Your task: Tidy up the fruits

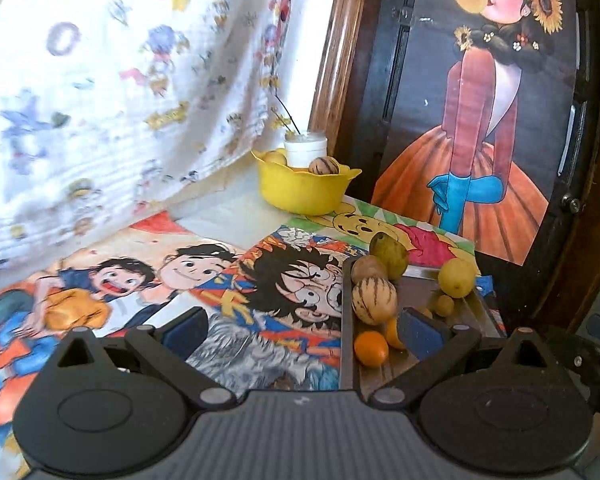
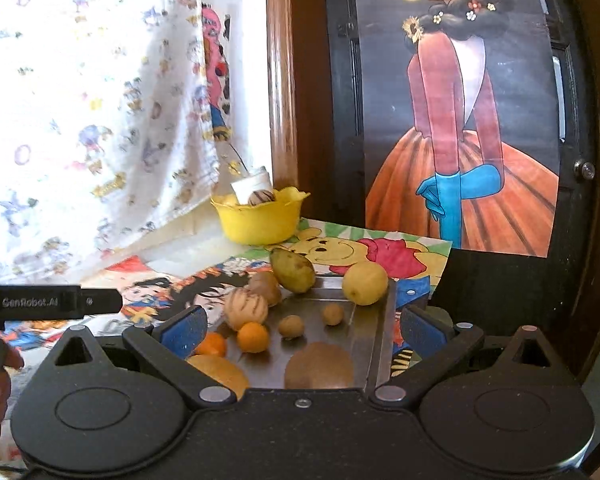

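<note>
A metal tray [image 2: 372,332] holds several fruits: a green pear [image 2: 292,270], a yellow lemon [image 2: 365,283], a striped melon [image 2: 246,307], small oranges [image 2: 253,337] and brown kiwis [image 2: 319,365]. The tray also shows in the left wrist view [image 1: 476,312]. A yellow bowl [image 2: 258,220] at the back holds a striped fruit [image 2: 261,197] and a yellow one. My right gripper [image 2: 300,334] is open and empty over the tray's near end. My left gripper [image 1: 304,330] is open and empty, left of the tray, over the cartoon drawings; its body shows in the right wrist view [image 2: 40,304].
Cartoon drawings [image 1: 148,276] cover the table. A white jar [image 1: 305,147] with twigs stands behind the bowl. A patterned curtain [image 1: 100,80] hangs at the left. A dark wooden cabinet with a girl poster [image 2: 460,120] stands right behind the tray.
</note>
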{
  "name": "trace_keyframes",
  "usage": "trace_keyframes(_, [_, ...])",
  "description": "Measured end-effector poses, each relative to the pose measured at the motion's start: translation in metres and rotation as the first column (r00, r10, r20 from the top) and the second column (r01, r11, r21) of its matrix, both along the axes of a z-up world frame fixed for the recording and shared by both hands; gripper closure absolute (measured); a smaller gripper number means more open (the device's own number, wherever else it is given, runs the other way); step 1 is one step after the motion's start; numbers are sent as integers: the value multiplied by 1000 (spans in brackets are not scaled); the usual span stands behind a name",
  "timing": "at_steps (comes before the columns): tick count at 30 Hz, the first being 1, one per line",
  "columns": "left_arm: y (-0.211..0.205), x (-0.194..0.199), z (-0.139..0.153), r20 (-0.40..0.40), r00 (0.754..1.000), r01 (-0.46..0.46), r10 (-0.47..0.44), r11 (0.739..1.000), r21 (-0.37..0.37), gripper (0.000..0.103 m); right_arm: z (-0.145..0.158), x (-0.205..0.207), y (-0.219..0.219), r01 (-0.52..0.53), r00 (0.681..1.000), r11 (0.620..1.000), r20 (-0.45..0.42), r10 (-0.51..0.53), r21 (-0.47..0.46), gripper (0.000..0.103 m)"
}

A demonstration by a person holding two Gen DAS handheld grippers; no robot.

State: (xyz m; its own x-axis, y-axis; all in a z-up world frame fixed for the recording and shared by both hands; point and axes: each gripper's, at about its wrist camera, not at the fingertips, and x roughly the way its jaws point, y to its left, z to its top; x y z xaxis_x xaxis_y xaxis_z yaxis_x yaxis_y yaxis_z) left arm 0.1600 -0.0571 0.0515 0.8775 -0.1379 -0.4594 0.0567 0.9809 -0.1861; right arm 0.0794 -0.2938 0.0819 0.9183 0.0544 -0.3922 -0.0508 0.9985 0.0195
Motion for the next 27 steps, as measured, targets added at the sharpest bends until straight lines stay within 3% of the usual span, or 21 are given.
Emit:
trace_keyframes(12, [10,-84,30,98,995,-32,29,999,28,0,23,-70,17,-33,995,999,91,32,9,1])
trace_keyframes(27, [17,-152,34,130,991,-33,25,997,65,0,22,-131,31,-54,992,998,116,52,15,1])
